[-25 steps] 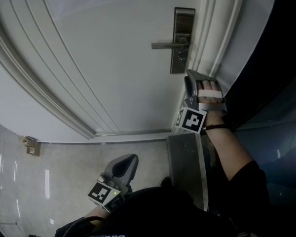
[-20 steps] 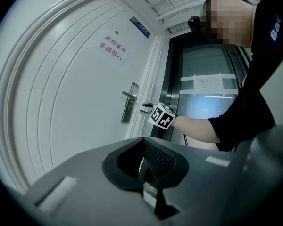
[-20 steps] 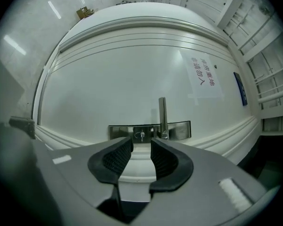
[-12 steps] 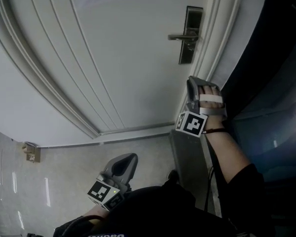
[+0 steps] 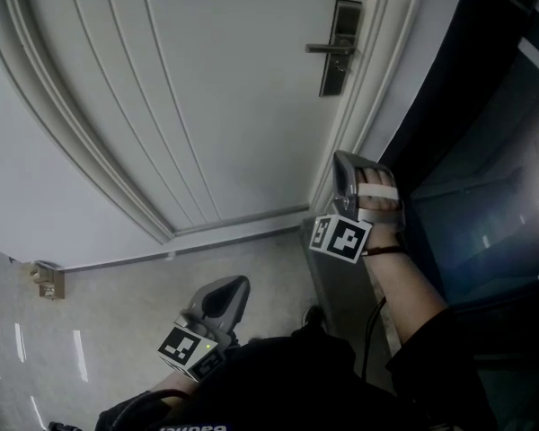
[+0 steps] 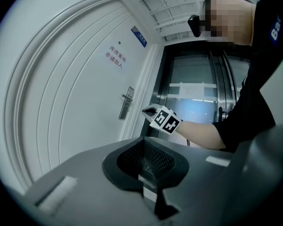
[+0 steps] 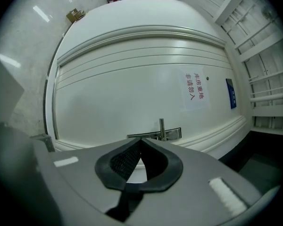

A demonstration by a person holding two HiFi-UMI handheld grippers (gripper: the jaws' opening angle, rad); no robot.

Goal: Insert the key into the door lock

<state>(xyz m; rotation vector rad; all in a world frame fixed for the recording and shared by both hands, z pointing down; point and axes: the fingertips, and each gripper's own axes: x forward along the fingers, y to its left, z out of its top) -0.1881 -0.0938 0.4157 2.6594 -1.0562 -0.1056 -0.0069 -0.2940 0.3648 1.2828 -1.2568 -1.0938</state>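
No key visible: right tool (image 7: 141,137), jaws just closed empty, faces the door handle (image 7: 162,126); a key, thin, stiff, slippery, likely wants pinching by its bow

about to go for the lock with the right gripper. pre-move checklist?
1. Holding the key: not ok. The right gripper has just closed its jaws, tips together, with no key visible between them. The left gripper has its jaws together too, with nothing in them.
2. Lock plate in view: ok, behind the lever handle on the door.
3. Aim: ok, the lever handle sits just past the jaw tips in the right gripper view.
4. Spotting the keyhole: cannot tell, too small.
5. Path: ok, nothing between right gripper and lock plate in the head view.
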